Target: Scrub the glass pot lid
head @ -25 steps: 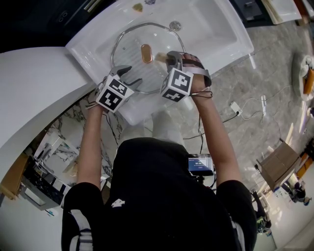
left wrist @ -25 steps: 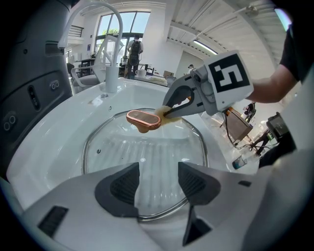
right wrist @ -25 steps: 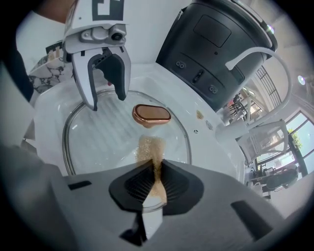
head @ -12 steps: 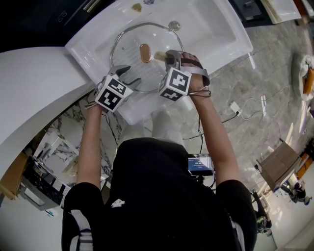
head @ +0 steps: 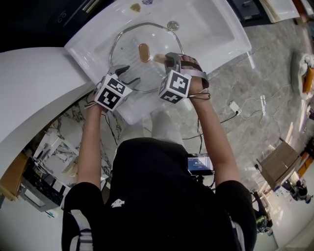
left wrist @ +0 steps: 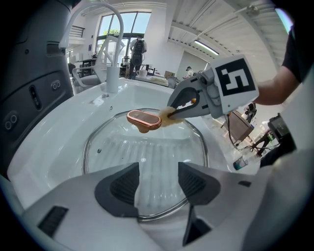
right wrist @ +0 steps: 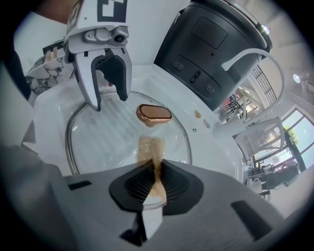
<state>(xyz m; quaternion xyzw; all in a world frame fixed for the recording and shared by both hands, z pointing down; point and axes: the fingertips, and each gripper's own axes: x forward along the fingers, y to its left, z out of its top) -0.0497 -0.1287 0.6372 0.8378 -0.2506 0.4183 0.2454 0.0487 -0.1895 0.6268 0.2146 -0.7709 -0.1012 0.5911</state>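
Note:
The glass pot lid (head: 130, 54) lies flat in the white sink (head: 216, 39), its copper handle (head: 143, 52) on top. My right gripper (head: 166, 58) is shut on a tan scrub pad (right wrist: 149, 149), which presses on the glass just beside the handle (right wrist: 153, 114). My left gripper (head: 126, 74) hovers open over the lid's near rim (left wrist: 147, 215), nothing between its pads (left wrist: 125, 184). In the left gripper view the right gripper (left wrist: 179, 110) and pad (left wrist: 169, 116) touch the lid next to the handle (left wrist: 143, 119). In the right gripper view the left gripper (right wrist: 110, 100) hangs over the glass (right wrist: 108, 132).
A white faucet (left wrist: 110, 49) arches over the far side of the sink, near the drain (head: 172, 25). A black appliance (right wrist: 221, 44) stands behind the basin. A small tan scrap (head: 135, 7) lies at the sink's far end. White counter (head: 34, 83) curves to the left.
My right gripper with the pad has slid slightly left toward the handle. The left gripper has barely shifted and stays open.

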